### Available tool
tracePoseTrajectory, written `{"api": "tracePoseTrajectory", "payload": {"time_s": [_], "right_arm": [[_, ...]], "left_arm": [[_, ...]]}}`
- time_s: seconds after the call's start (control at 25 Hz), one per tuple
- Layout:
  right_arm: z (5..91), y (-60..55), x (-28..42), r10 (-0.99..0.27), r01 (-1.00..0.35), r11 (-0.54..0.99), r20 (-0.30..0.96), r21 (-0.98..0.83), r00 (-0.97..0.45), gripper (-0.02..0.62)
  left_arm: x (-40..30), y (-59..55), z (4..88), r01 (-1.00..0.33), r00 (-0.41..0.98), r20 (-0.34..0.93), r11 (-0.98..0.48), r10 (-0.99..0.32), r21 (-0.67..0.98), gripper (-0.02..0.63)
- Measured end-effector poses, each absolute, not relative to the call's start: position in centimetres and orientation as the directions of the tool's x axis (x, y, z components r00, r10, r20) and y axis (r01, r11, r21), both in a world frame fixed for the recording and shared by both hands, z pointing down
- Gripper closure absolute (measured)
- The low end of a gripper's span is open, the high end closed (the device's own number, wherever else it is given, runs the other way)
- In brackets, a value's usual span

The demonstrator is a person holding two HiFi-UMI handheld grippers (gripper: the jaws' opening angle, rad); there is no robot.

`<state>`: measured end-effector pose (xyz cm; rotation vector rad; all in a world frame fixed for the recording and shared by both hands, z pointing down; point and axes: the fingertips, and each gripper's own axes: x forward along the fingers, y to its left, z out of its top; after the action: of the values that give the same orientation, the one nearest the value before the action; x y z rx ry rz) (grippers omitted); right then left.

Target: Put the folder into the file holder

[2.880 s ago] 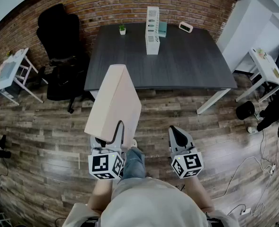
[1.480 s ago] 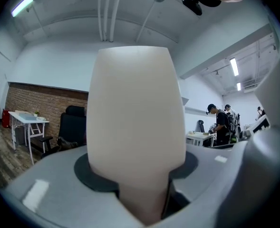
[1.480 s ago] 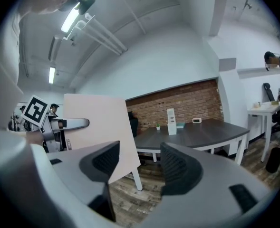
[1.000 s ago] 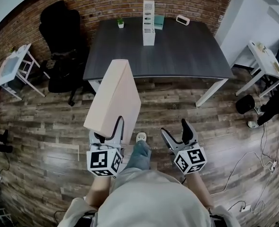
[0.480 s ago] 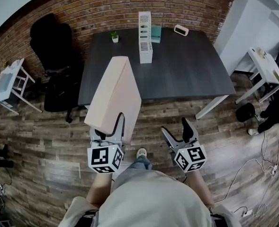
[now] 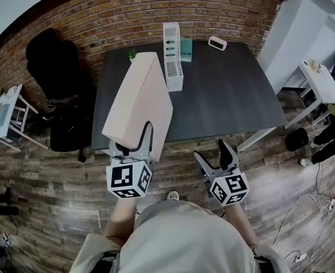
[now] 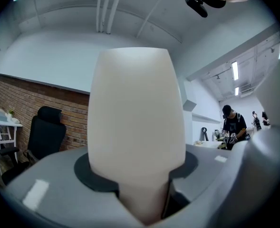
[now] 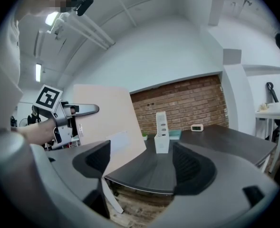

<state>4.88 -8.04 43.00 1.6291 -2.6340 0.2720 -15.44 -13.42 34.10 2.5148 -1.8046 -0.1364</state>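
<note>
Left gripper (image 6: 134, 144) clamps the pale beige cardboard folder (image 6: 137, 104), held over the dark grey table's (image 6: 224, 90) near edge. The white slotted file holder (image 6: 172, 56) stands at one o'clock. Right gripper (image 6: 217, 155) gapes, empty.

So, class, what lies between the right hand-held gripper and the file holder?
Only bare desk and some floor, per the right gripper view.

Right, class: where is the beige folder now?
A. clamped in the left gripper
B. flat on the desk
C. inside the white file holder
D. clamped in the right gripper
A: the left gripper is shut on the folder, apart from the file holder on the desk.
</note>
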Motion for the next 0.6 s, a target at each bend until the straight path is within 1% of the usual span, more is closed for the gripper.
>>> {"api": "tracePoseTrajectory", "payload": {"time_s": [0.36, 0.6], "right_arm": [[43.7, -13.1, 4.2, -0.89, -0.895, 0.415, 0.132, -0.161, -0.437, 0.209], [45.3, -14.9, 5.5, -0.89, -0.899, 0.393, 0.167, -0.193, -0.425, 0.209]], "left_arm": [[-14.3, -22.5, 31.7, -0.936, 0.34, -0.093, -0.346, -0.936, 0.069, 0.336], [-12.9, -28.1, 31.1, -0.938, 0.328, -0.11, -0.337, -0.938, 0.076, 0.336]]}}
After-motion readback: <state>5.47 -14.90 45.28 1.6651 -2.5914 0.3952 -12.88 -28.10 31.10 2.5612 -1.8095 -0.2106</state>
